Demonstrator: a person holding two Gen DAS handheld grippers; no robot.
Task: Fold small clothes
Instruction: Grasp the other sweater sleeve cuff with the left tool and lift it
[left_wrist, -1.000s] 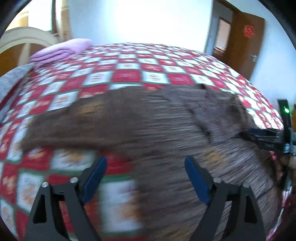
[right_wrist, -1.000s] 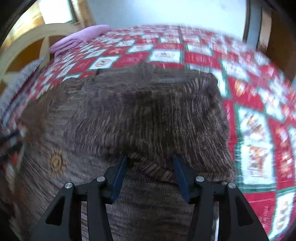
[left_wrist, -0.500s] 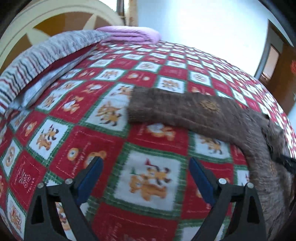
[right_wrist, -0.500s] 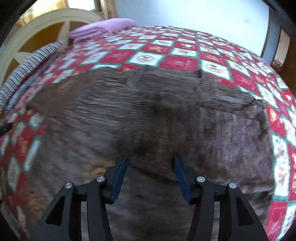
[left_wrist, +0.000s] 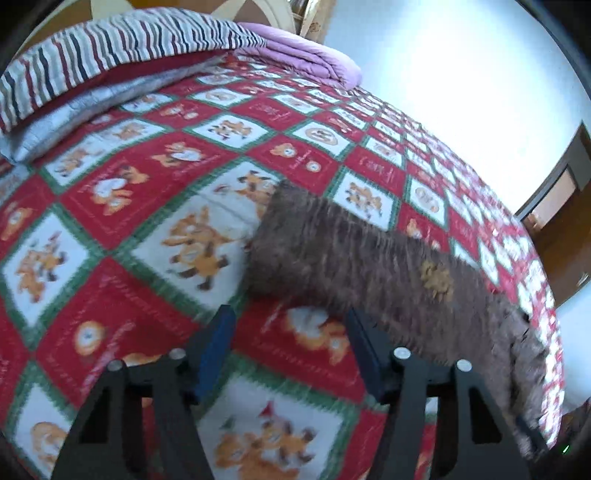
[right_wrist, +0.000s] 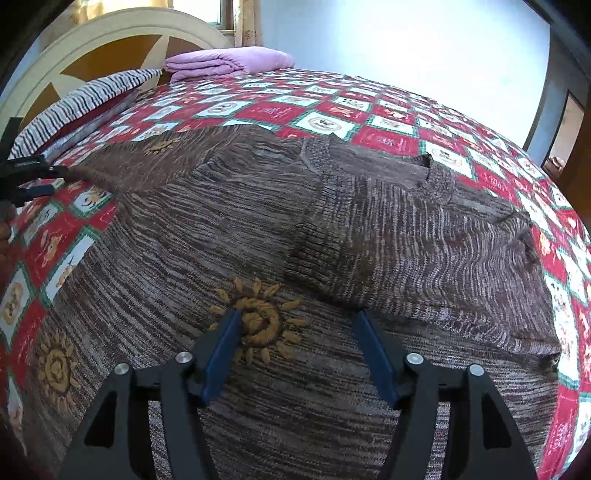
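Note:
A brown knit sweater (right_wrist: 258, 206) with yellow sun motifs lies flat on the bed. Its right sleeve (right_wrist: 388, 254) is folded across the body. The left sleeve (left_wrist: 351, 254) stretches out over the bedspread, cuff at the far end. My left gripper (left_wrist: 290, 332) hovers just short of that cuff, its jaws closing with only bedspread between them; the sleeve's edge is by the right pad. It also shows as the left gripper (right_wrist: 55, 179) at the sleeve's tip. My right gripper (right_wrist: 299, 325) hangs over a sun motif (right_wrist: 258, 325) on the body, jaws opening, gripping nothing.
The bedspread (left_wrist: 129, 206) is checked red, green and white. A striped pillow (left_wrist: 110, 48) and a folded pink blanket (right_wrist: 229, 61) lie by the cream headboard (right_wrist: 92, 48). A brown door (left_wrist: 569, 229) stands past the bed's far side.
My left gripper swung left off the sweater's body to the outstretched sleeve's cuff, and its jaws narrowed. My right gripper's jaws widened and let go of the folded sleeve's edge.

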